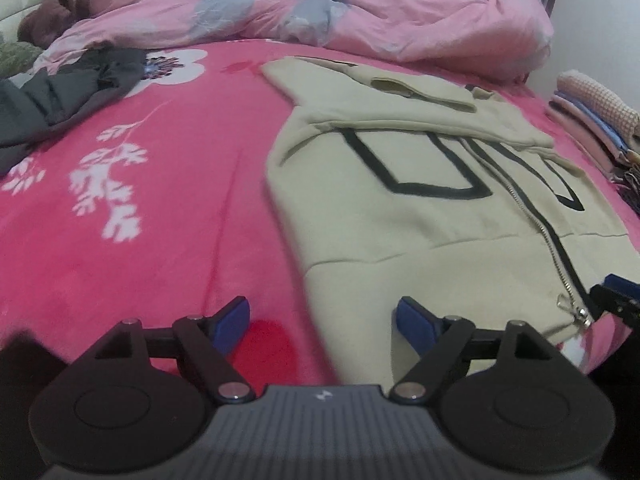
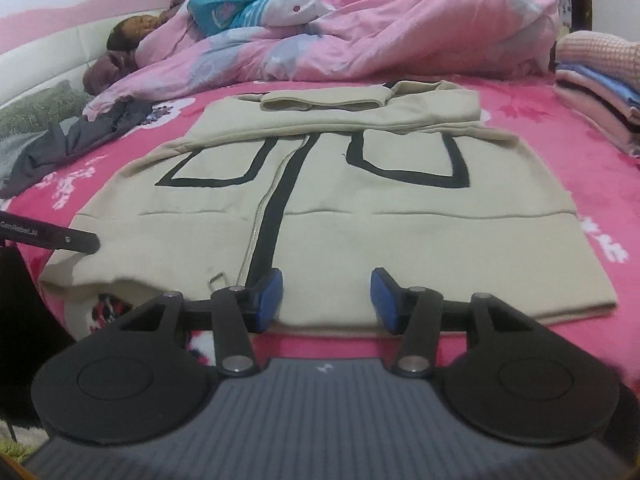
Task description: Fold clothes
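Pink bedspread (image 2: 600, 200), beige jacket (image 2: 320, 200) flat, both claws parted, empty

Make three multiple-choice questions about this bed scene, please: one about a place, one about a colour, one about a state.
1. Where does the stack of folded clothes lie relative to the beige jacket, in the right wrist view?
A. To its right
B. On top of it
C. To its left

2. What colour is the trim around the jacket's pockets?
A. Red
B. Black
C. White

3. How does the right gripper stand?
A. Shut on the hem
B. Open, holding nothing
C. Shut on the zipper pull

Answers: 1 A, the stack sits at the bed's right edge. 2 B, dark outlines frame both pockets. 3 B, its blue pads stand apart over the hem.
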Demonstrator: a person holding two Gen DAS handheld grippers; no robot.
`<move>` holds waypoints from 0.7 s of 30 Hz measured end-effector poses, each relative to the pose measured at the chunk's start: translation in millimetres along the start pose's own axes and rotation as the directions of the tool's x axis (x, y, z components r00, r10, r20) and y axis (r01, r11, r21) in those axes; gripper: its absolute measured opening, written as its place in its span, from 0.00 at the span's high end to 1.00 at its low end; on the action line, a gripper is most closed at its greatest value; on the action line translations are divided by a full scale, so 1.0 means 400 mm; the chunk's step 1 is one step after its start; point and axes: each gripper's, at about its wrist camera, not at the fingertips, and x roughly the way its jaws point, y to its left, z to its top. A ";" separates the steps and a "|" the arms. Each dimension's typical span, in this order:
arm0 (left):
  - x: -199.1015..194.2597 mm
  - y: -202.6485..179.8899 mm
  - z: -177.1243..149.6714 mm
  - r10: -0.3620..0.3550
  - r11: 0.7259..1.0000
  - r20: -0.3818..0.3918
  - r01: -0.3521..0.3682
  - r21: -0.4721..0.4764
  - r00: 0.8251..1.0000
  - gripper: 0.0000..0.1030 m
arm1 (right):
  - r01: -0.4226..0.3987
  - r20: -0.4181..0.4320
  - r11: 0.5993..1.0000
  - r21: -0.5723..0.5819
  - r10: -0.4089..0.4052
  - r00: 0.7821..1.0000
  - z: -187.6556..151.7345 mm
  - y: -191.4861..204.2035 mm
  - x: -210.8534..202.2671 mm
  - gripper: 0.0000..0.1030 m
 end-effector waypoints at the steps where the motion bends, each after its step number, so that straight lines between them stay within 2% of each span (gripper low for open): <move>1: -0.005 0.008 -0.006 -0.002 1.000 0.003 0.002 -0.008 1.000 0.21 | 0.000 -0.003 1.000 0.003 0.000 1.000 0.000 -0.002 -0.005 0.52; 4: -0.033 0.021 -0.025 -0.010 1.000 0.023 0.010 -0.004 1.000 0.33 | 0.005 -0.010 1.000 0.004 -0.005 1.000 0.009 0.002 -0.007 0.52; 6: -0.047 0.041 -0.034 -0.064 0.997 0.025 0.065 -0.046 0.998 0.43 | -0.002 -0.003 1.000 0.005 0.002 1.000 0.018 0.011 -0.013 0.52; 8: -0.056 0.068 -0.040 -0.135 0.984 0.029 0.138 -0.115 0.990 0.45 | -0.022 0.014 1.000 0.003 0.022 1.000 0.030 0.023 -0.020 0.52; 11: -0.050 0.094 -0.037 -0.201 0.959 0.034 0.204 -0.195 0.979 0.45 | -0.045 0.040 0.999 -0.005 0.045 0.998 0.049 0.049 -0.024 0.51; 17: -0.056 0.088 -0.034 -0.227 0.953 0.035 0.230 -0.197 0.973 0.49 | -0.091 0.088 0.996 -0.021 0.092 0.992 0.068 0.098 -0.045 0.51; 19: -0.060 0.083 -0.034 -0.224 0.955 0.030 0.226 -0.191 0.974 0.52 | -0.109 0.098 0.994 -0.024 0.111 0.989 0.069 0.106 -0.053 0.51; 21: -0.058 0.070 -0.031 -0.206 0.962 0.014 0.205 -0.179 0.979 0.59 | -0.136 0.096 0.991 -0.018 0.137 0.986 0.069 0.111 -0.051 0.51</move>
